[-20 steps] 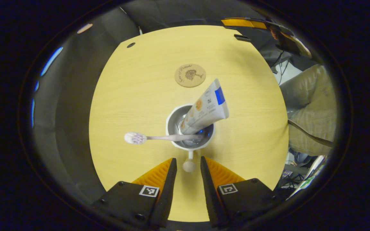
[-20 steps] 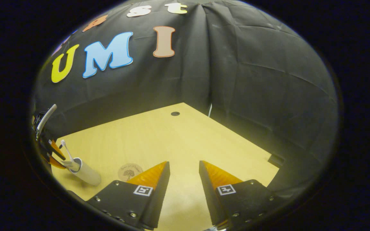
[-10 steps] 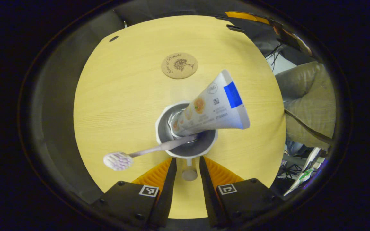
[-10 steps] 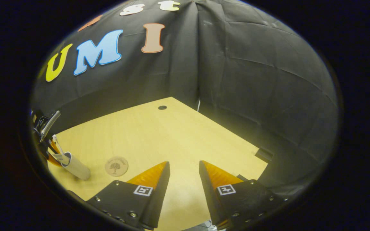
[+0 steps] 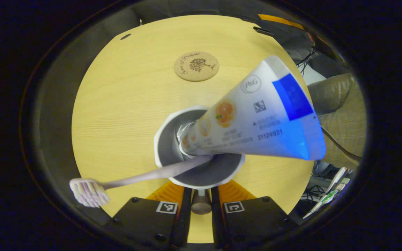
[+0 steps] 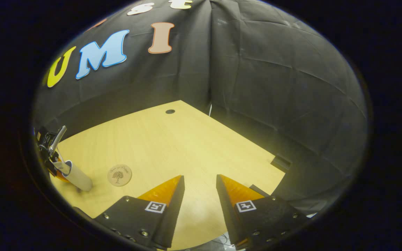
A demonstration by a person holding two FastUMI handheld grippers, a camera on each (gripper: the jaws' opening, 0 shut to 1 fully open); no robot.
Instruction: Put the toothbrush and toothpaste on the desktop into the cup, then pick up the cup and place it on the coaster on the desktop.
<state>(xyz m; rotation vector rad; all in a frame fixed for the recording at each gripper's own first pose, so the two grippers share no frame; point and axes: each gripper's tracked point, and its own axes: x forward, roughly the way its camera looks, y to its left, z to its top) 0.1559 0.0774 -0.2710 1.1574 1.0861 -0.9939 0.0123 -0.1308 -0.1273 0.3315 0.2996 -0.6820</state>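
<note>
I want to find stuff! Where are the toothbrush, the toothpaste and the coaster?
toothbrush [image 5: 88, 191], left gripper view, on its bristle head.
toothpaste [image 5: 257, 122], left gripper view, on the tube's wide body.
coaster [image 5: 196, 66], left gripper view, on its middle.

A makeshift recording booth in a lab or office room: black cloth walls [image 6: 257, 87] close in two sides of a pale wooden desktop [image 6: 173, 146] with a cable hole [image 6: 170, 111], while loose cables [image 5: 305, 57] and clutter [image 5: 326, 202] lie beyond the desk's edge.
</note>
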